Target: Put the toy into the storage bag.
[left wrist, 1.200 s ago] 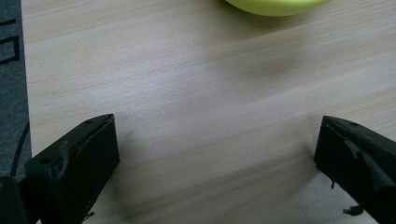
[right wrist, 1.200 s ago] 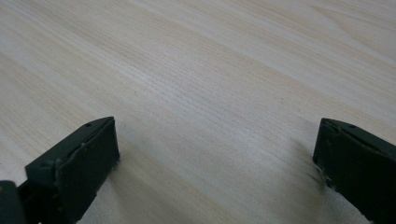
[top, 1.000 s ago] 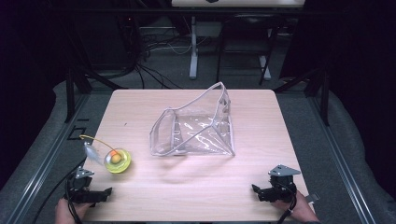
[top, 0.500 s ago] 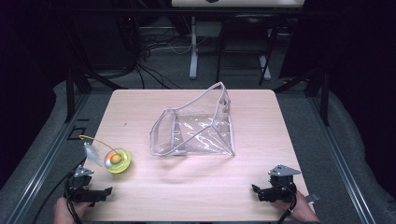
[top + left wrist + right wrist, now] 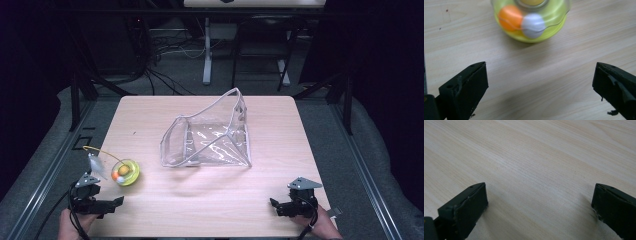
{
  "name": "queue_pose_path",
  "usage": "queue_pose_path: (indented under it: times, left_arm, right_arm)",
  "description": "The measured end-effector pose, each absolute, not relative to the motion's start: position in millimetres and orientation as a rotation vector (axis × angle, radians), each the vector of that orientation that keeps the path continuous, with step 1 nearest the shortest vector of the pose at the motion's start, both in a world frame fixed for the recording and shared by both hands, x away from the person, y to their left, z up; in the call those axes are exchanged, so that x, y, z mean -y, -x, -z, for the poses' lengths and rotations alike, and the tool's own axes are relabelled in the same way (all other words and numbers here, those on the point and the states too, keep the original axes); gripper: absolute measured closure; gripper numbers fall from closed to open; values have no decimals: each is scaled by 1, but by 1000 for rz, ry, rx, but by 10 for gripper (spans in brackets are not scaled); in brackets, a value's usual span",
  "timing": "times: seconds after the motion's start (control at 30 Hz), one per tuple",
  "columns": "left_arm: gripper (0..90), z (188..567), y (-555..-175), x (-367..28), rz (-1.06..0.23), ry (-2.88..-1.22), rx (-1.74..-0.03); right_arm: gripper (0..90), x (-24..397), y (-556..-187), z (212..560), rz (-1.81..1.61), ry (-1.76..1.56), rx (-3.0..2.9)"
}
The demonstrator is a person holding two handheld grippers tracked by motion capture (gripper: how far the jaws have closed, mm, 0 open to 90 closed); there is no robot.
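Surface (image 5: 280, 200): light wood-grain top, rectangular, with dark floor and cabling beyond its far edge.

Clear plastic pouch (image 5: 210, 137): stands at the middle of the surface, slightly toward the far edge. It is transparent with a pale trimmed rim; one corner rises to a peak toward the far edge and its open mouth faces the left edge. It is well apart from both grippers.

Yellow-green toy (image 5: 126, 172): a small round dish-shaped item near the left edge, toward the near-left corner. An orange ball (image 5: 510, 17) and a white ball (image 5: 533, 23) sit side by side under its clear upper part, touching or nearly so. A thin yellow wire (image 5: 102, 152) arcs up from the toy toward the left edge, with a pale, feather-like piece hanging at it; detail too small to confirm.

Left gripper (image 5: 107, 204): held in a hand (image 5: 75, 225) at the near-left corner. Fingers (image 5: 464, 87) spread wide, nothing between them, bare surface beneath. The toy lies just ahead of them, not touching.

Right gripper (image 5: 280, 206): held at the near-right corner, close to the near edge. Fingers (image 5: 462, 207) spread wide over bare wood, holding nothing
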State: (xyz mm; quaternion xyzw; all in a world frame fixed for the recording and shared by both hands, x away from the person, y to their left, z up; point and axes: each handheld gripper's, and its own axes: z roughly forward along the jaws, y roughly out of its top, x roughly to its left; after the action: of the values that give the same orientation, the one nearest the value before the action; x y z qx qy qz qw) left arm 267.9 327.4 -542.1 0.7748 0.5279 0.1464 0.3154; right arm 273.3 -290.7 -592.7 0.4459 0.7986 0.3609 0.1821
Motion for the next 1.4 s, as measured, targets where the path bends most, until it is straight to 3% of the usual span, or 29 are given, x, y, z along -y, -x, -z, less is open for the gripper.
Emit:
queue_pose_path:
  times: [0.77,1.4]
  left_arm:
    - [2,496,-254,-299,-370,-1961,-1164]
    - [1,467,-286,-291,-514,-1870,-1159]
  right_arm:
    - [0,291,-275,593,-1031,-1246,-2266]
    - [0,291,-275,593,-1032,-1245,-2266]
